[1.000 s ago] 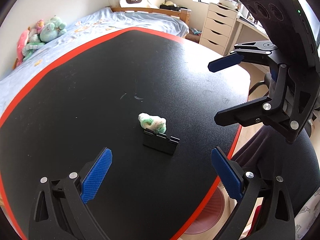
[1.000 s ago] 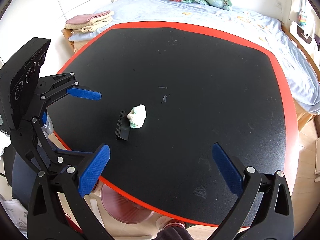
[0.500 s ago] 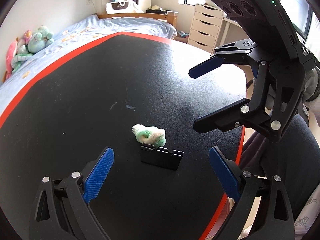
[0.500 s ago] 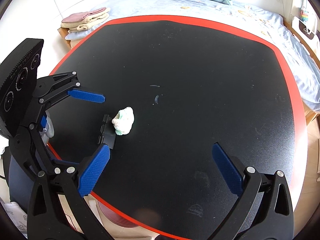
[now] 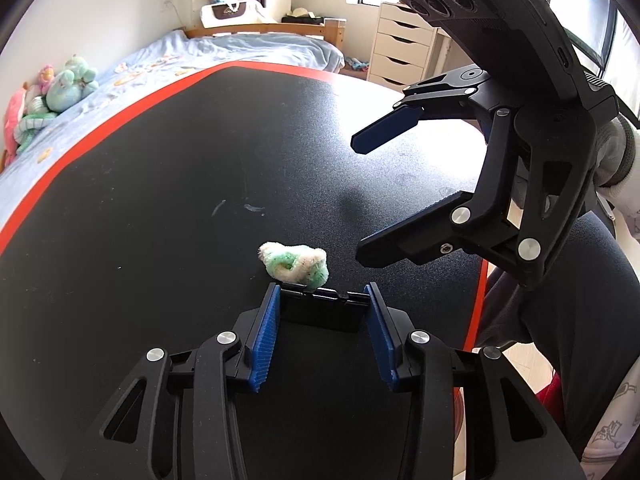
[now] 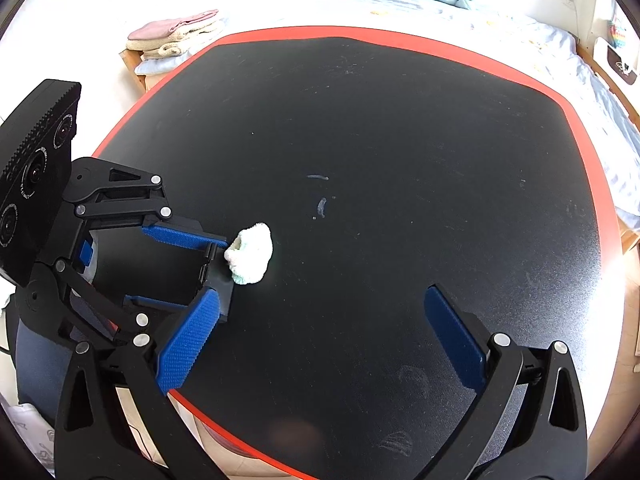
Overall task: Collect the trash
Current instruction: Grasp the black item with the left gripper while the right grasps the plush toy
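A crumpled white and green tissue wad lies on the black table, touching the far edge of a small flat black box. My left gripper is shut on the black box, one blue pad on each side. In the right wrist view the wad sits just beyond the left gripper and the box. My right gripper is open and empty, hovering above the table to the right of the wad; it also shows in the left wrist view.
The table has a red rim. A pink round bin shows below the near table edge. A bed with plush toys and a white drawer unit stand beyond the table. Folded towels lie at the bedside.
My left gripper has moved forward and closed its fingers on the black box. My right gripper has come closer to the wad and stays open.
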{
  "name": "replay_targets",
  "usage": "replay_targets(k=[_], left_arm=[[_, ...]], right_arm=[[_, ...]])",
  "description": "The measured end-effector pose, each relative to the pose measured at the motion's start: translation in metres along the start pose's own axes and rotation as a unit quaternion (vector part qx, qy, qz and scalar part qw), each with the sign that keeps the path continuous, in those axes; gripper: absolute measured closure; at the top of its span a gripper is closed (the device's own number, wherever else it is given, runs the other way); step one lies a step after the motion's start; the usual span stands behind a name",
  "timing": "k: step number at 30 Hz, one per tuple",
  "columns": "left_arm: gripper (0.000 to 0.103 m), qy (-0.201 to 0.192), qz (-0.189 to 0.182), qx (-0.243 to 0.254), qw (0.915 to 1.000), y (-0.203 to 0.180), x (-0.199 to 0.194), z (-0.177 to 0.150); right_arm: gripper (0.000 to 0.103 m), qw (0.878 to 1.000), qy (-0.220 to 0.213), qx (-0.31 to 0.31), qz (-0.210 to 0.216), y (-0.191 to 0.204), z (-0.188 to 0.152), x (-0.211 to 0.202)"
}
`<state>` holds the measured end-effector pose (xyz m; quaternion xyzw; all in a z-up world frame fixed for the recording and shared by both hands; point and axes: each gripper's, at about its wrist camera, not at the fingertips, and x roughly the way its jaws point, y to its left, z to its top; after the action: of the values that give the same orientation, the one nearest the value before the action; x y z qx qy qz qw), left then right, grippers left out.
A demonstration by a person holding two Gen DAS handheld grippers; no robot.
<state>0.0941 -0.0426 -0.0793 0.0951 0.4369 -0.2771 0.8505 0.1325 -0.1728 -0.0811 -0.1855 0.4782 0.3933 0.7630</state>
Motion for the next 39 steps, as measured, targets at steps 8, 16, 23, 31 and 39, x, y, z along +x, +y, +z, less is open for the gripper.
replay_targets(k=[8,16,23,31,39], left_arm=[[0.063,0.003,0.007,0.0,1.0,0.003,-0.005,-0.006],[0.063,0.007,0.009,-0.001,0.9999,0.004,-0.008,-0.009],[0.063,0.008,0.012,-0.005,0.9999,0.005,-0.011,-0.013],[0.063,0.007,0.018,-0.016,0.9997,0.008,-0.013,-0.017],[0.063,0.004,0.023,-0.027,0.9994,0.007,-0.017,-0.018]], right_arm=[[0.003,1.0,0.0,-0.012,0.002,0.006,0.006,0.007],[0.003,1.0,-0.003,-0.029,0.002,0.014,0.008,0.012],[0.026,0.999,0.005,-0.047,-0.001,0.024,0.011,0.022],[0.051,0.998,-0.002,-0.059,-0.01,0.032,0.017,0.024],[0.081,0.998,0.001,-0.058,-0.006,0.035,0.023,0.026]])
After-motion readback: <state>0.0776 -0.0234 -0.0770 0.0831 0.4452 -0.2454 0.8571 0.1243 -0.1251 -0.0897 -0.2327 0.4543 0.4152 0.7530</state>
